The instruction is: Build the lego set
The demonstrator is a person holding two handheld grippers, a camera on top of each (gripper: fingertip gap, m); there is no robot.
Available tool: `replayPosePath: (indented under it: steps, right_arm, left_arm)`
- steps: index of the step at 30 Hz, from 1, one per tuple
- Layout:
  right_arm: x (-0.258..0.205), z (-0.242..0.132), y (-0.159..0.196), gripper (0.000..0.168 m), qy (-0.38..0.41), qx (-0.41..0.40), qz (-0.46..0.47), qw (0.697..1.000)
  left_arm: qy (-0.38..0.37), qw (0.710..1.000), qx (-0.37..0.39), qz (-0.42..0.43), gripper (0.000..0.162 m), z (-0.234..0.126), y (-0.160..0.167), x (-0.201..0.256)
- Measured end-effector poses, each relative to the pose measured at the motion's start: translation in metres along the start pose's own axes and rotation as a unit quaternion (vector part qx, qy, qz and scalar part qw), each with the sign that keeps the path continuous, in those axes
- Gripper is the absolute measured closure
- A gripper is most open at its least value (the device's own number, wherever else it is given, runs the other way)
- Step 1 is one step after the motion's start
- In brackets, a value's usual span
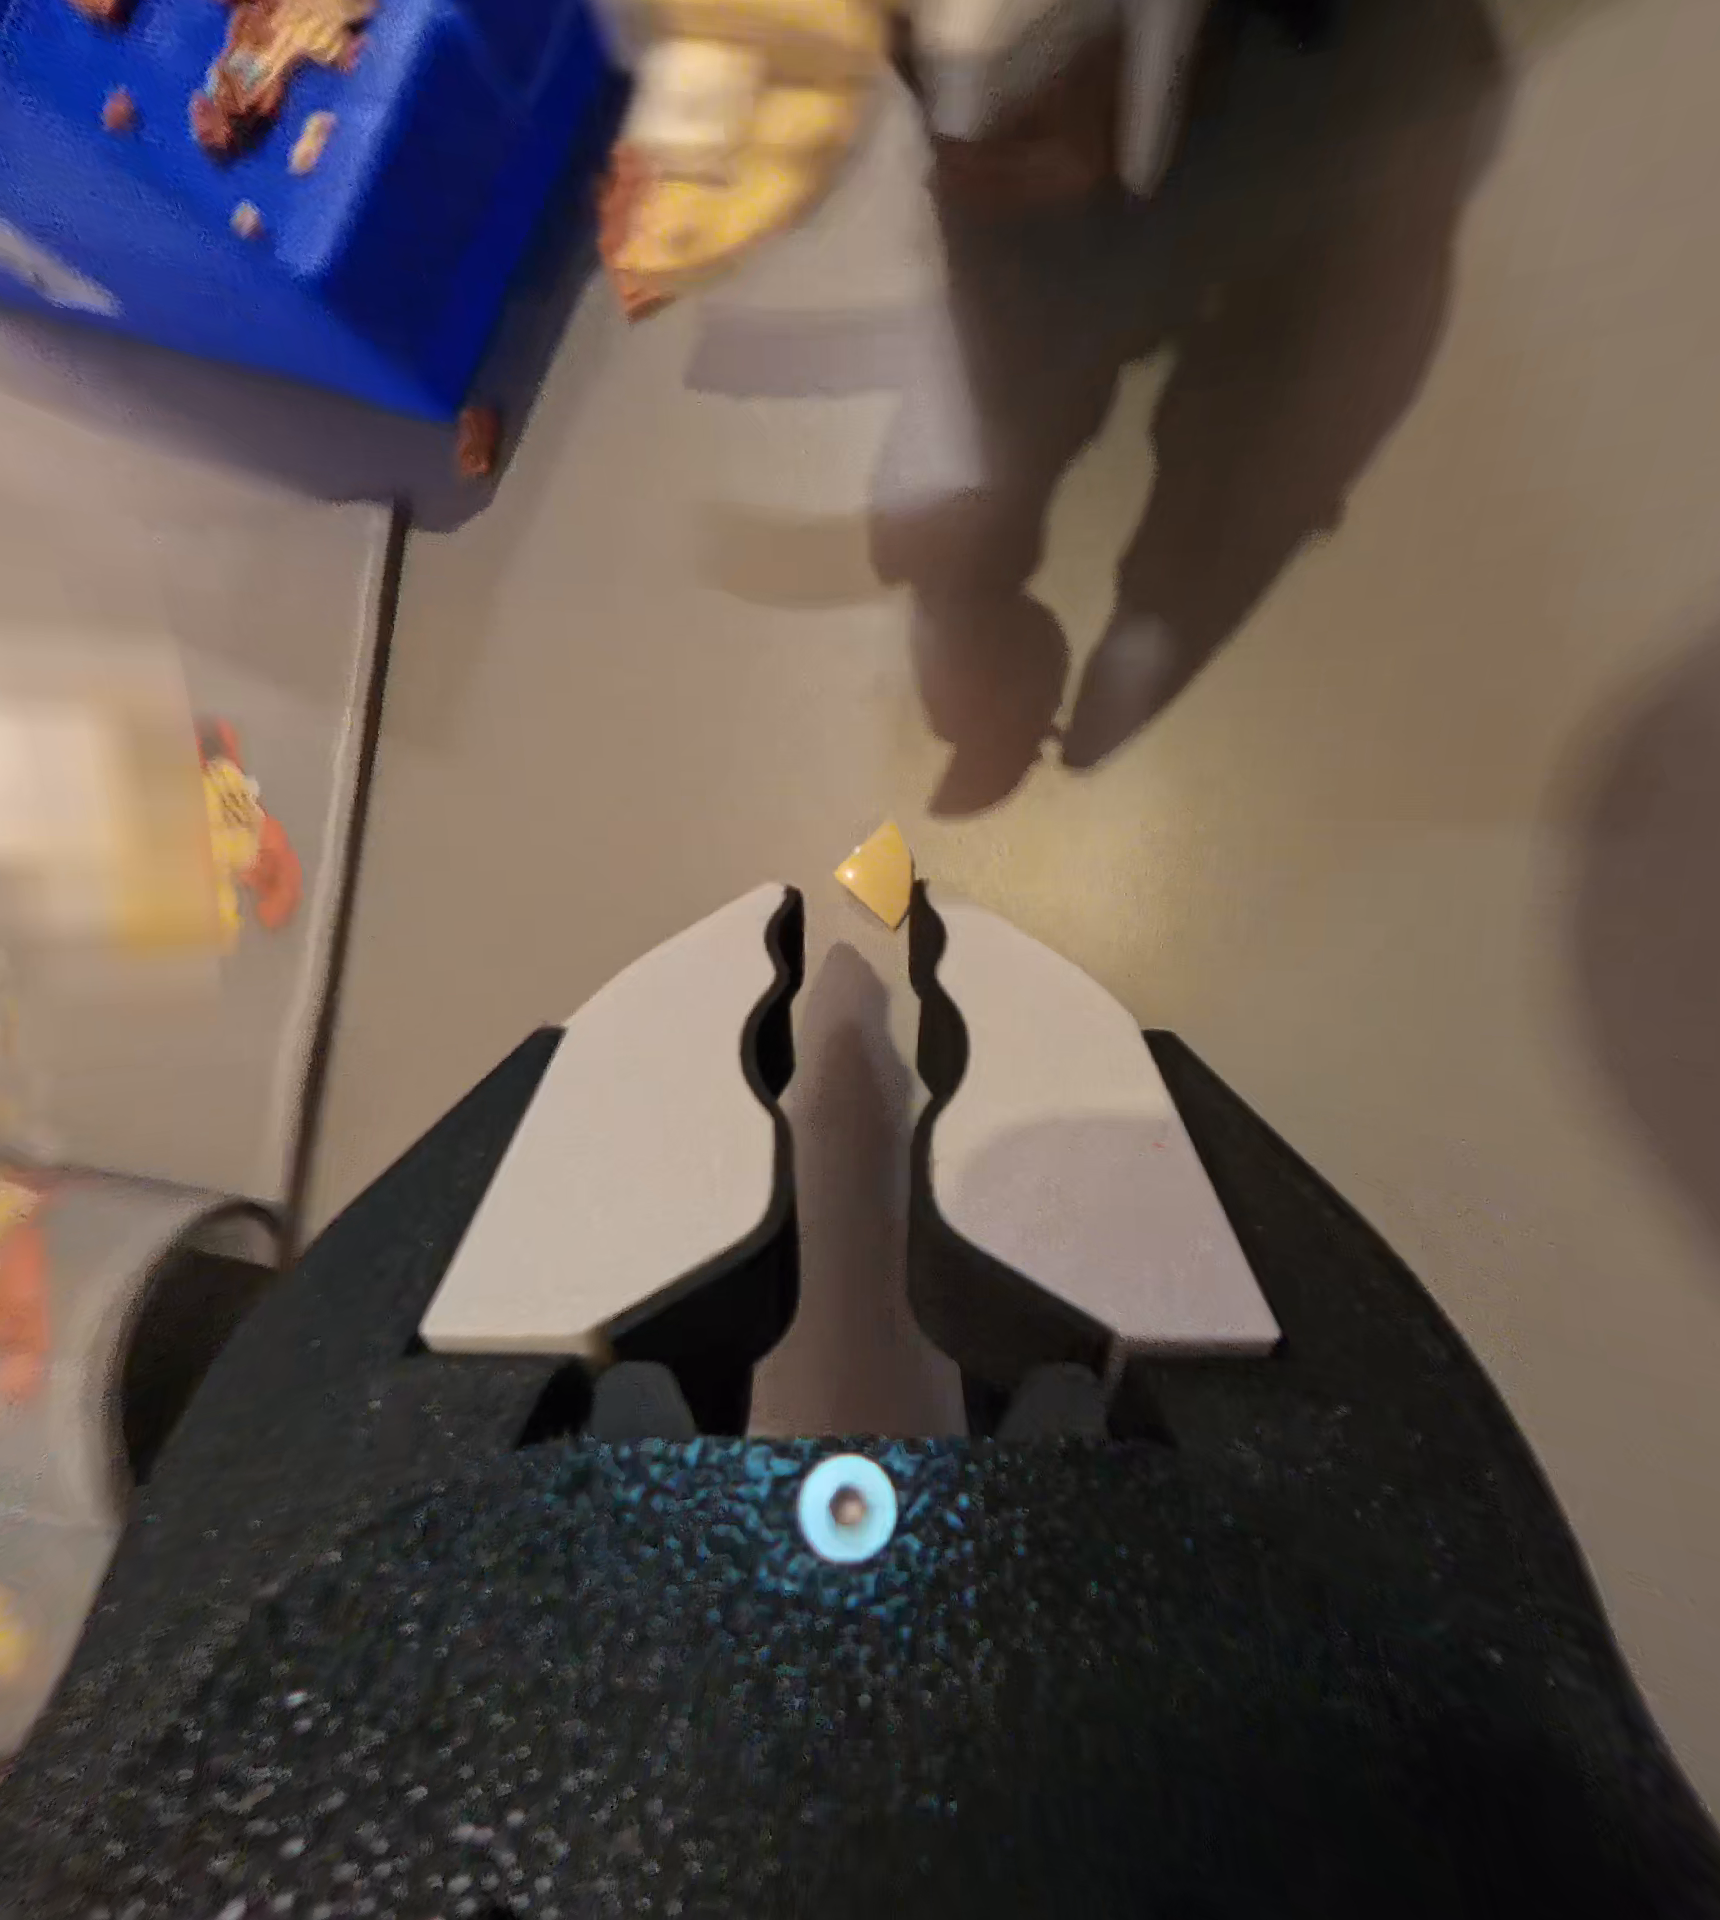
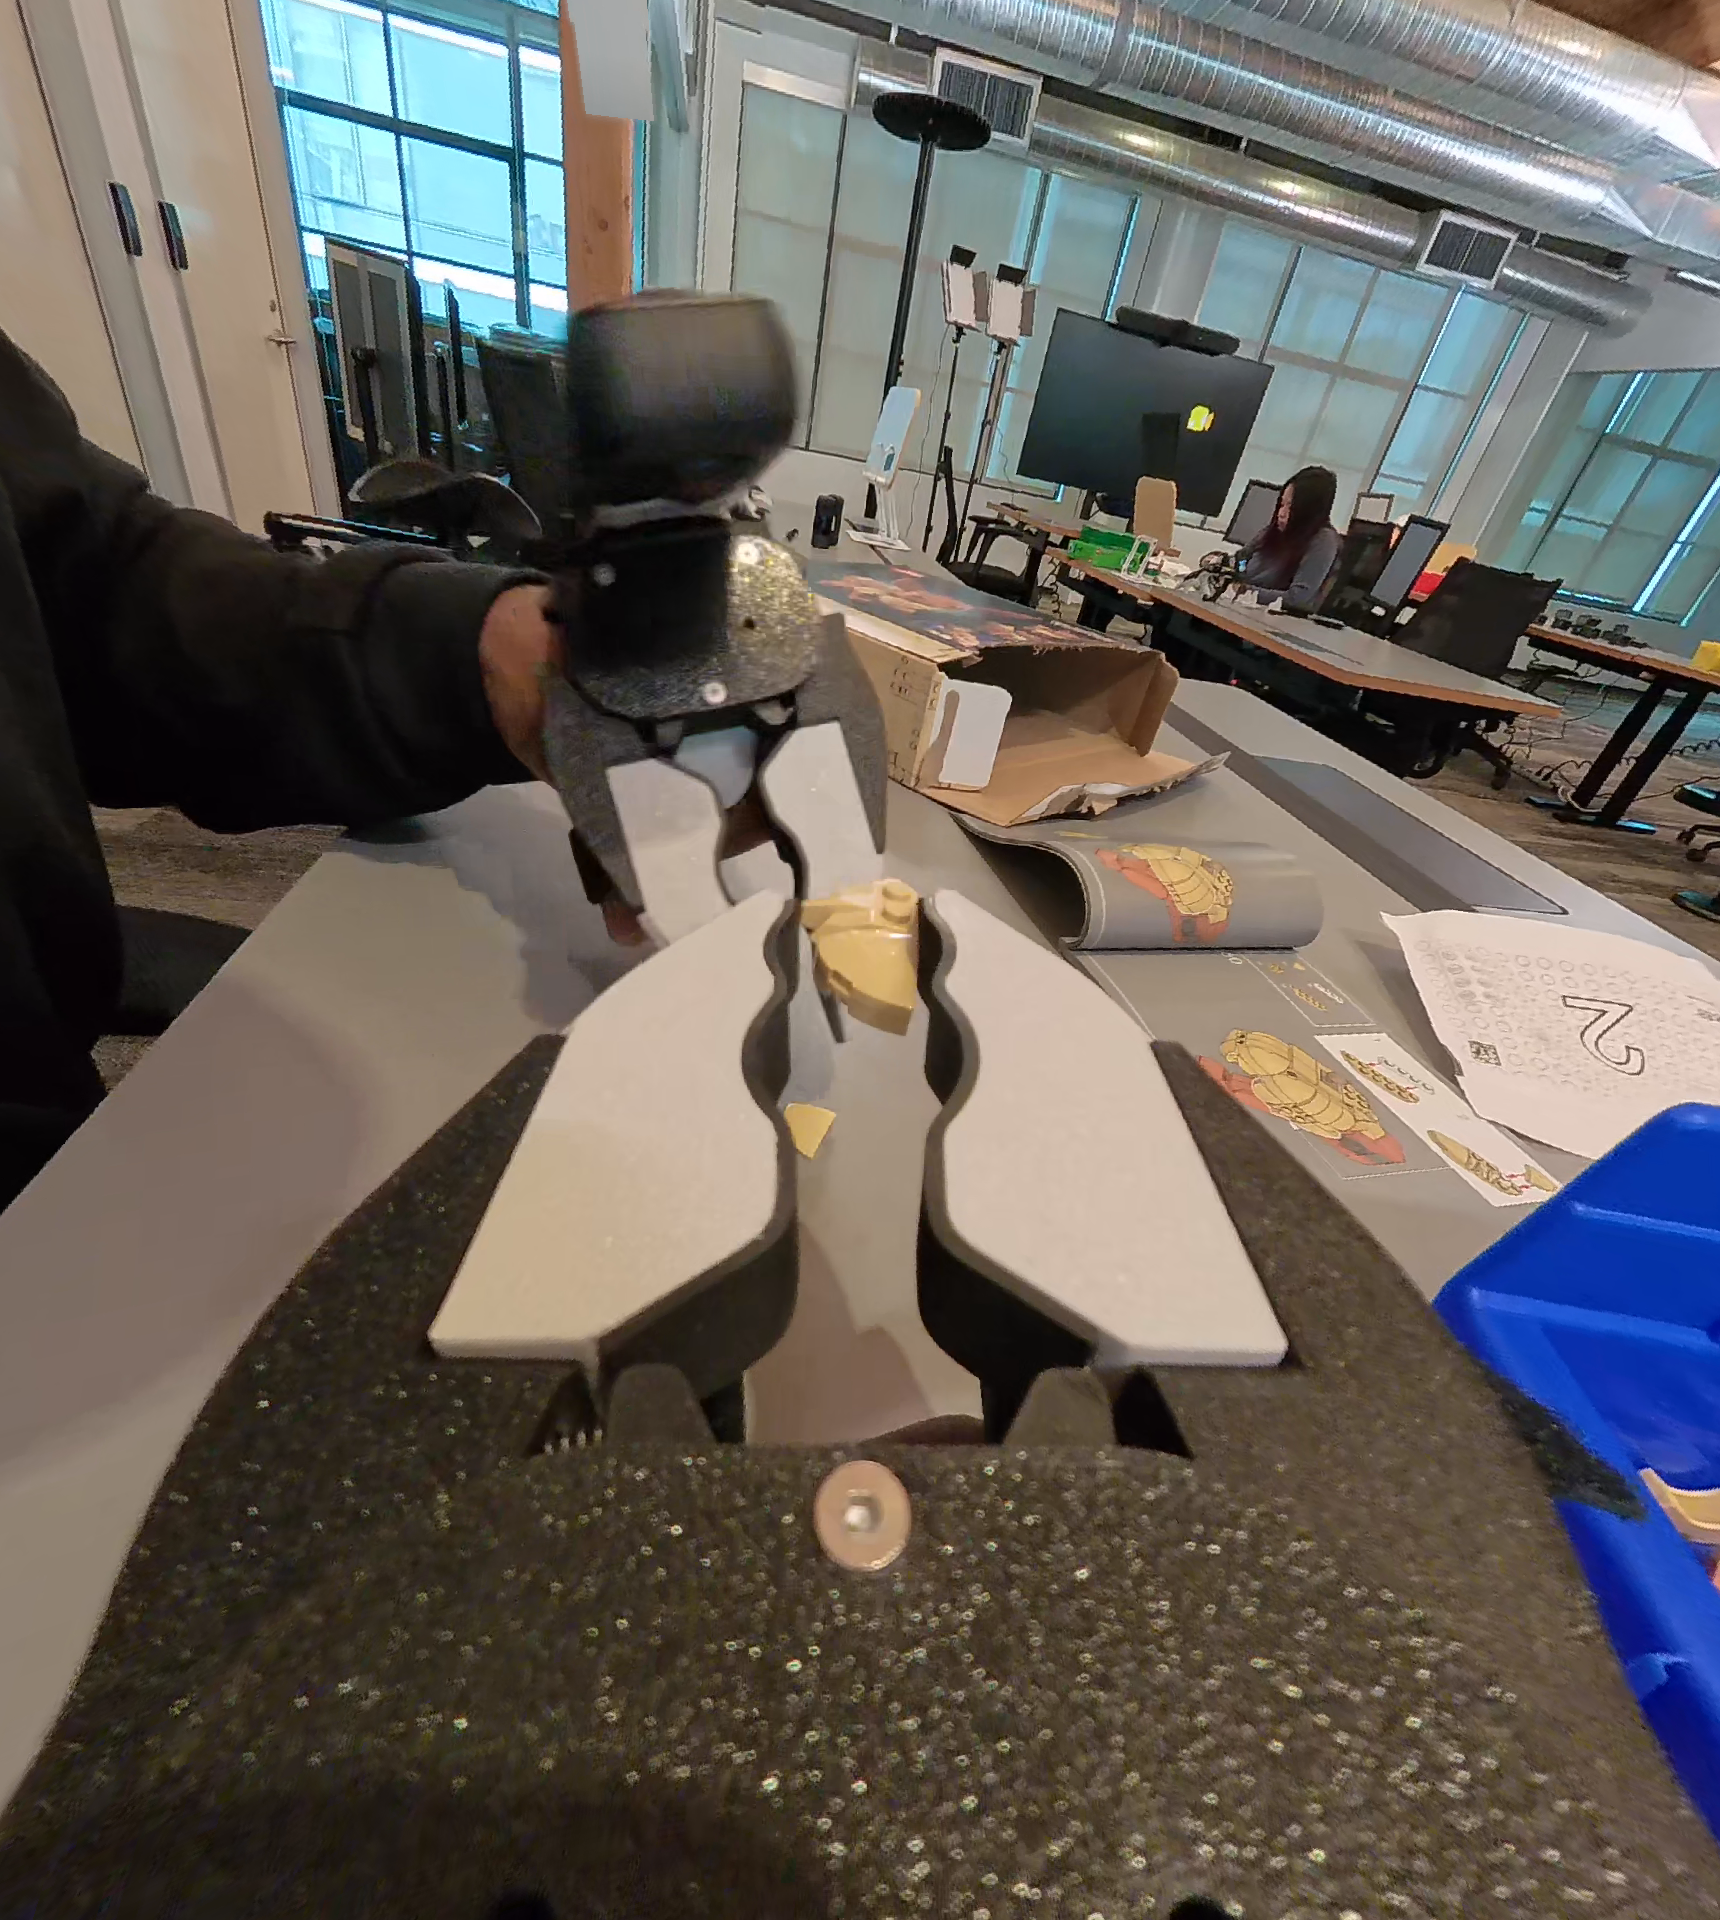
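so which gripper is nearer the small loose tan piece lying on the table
Left. The left gripper has its fingertips right at the small tan piece, jaws slightly apart. The right gripper is raised above the table, shut on a tan lego assembly.

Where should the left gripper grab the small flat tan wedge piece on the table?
Across its two slanted side edges. The small flat tan wedge piece lies flat on the grey table, so probably come down from above with the left gripper, fingers straddling it.

Tan lego assembly (image 2: 861,961) aloft between tool tips; small tan wedge piece (image 1: 877,869) flat on grey table
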State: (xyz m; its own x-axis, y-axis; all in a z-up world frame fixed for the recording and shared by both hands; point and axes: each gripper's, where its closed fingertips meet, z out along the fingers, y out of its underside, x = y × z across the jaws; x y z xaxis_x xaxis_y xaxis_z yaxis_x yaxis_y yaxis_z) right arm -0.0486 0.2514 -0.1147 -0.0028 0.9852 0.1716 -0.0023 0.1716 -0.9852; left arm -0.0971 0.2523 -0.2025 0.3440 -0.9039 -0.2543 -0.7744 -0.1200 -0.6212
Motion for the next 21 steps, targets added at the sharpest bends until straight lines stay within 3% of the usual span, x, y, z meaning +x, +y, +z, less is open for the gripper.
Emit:
replayPosePath:
  steps: [4, 14, 21]
  right_arm:
    - [0.0, 0.0, 0.0, 0.147, 0.003, -0.002, -0.005, 1.0]
    - [-0.001, -0.001, 0.0, 0.147, 0.002, -0.003, -0.006, 1.0]
    - [-0.001, -0.001, 0.0, 0.147, 0.003, -0.003, -0.009, 1.0]
  left_arm:
    - [0.065, 0.979, 0.033, -0.189, 0.146, 0.006, -0.007, 0.008]
    - [0.064, 0.98, -0.026, -0.188, 0.15, 0.014, 0.01, 0.016]
    - [0.055, 0.981, -0.025, -0.186, 0.148, 0.013, 0.012, -0.002]
